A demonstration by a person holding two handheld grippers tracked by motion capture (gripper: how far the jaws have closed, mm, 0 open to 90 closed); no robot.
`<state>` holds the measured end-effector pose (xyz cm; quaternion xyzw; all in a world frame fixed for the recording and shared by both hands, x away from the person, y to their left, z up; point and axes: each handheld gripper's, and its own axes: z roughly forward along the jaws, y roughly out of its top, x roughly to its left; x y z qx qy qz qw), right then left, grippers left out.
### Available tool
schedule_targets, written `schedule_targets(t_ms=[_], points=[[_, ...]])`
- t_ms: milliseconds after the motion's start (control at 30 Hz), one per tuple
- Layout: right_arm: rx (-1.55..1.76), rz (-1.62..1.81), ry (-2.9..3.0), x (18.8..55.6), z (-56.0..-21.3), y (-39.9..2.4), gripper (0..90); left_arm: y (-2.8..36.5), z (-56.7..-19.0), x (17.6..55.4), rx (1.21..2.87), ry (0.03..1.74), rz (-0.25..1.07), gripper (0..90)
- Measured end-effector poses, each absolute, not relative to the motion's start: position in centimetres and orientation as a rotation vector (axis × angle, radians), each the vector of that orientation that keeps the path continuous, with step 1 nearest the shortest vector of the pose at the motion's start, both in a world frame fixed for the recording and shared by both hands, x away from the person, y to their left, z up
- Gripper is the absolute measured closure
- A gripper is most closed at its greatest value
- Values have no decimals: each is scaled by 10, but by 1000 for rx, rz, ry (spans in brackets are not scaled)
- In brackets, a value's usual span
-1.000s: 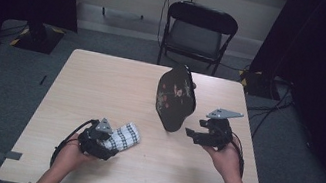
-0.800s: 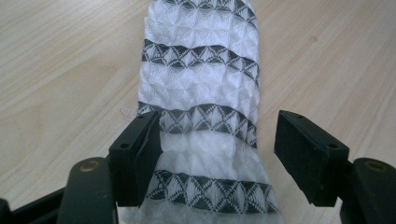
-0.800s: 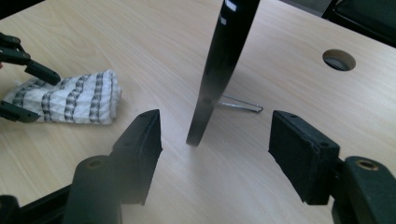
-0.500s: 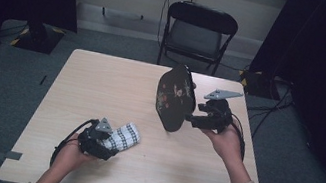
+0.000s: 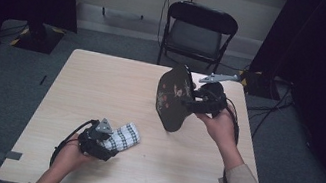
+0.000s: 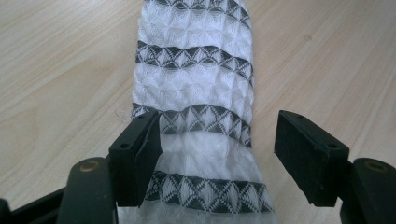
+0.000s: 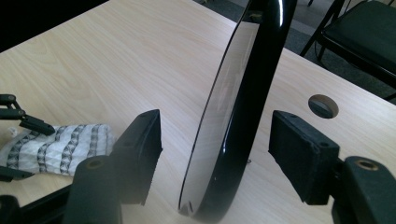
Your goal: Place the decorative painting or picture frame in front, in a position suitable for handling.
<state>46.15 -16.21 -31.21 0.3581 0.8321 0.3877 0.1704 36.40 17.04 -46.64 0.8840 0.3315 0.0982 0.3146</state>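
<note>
A folded white cloth with dark patterned stripes (image 5: 127, 135) (image 6: 196, 93) lies on the wooden table (image 5: 101, 85) at the near left. My left gripper (image 5: 109, 139) (image 6: 219, 154) rests low over its near end, open; the left pad touches the cloth's edge and the right pad stands clear. A black decorated plate (image 5: 172, 98) (image 7: 243, 93) stands upright on its edge right of the middle; what props it is hidden. My right gripper (image 5: 190, 101) (image 7: 215, 154) straddles its rim, open, with a gap at each pad. The right gripper view also shows the cloth (image 7: 60, 142).
A black folding chair (image 5: 199, 32) stands behind the table's far edge. A round cable hole (image 7: 323, 105) sits in the tabletop beyond the plate. Cables trail from both grippers toward the near edge. Dark curtains hang at both sides of the room.
My right gripper has risen and moved in from the plate's right side, so its jaws now stand on either side of the rim. The plate, cloth and left gripper have stayed put.
</note>
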Motion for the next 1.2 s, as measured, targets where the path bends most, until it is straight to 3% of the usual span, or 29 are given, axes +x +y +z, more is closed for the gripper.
schedule_targets(t_ms=[400,667,1200], points=[[1079,1090,2344,482,-313,-151,395,170,-466,364,2339,869,261,314],[1140,1099,2338,493,-314,-146,538,172,-467,364,2339,874,263,316],[1222,1074,2317,511,-308,-132,662,175,-469,364,2330,871,262,315]])
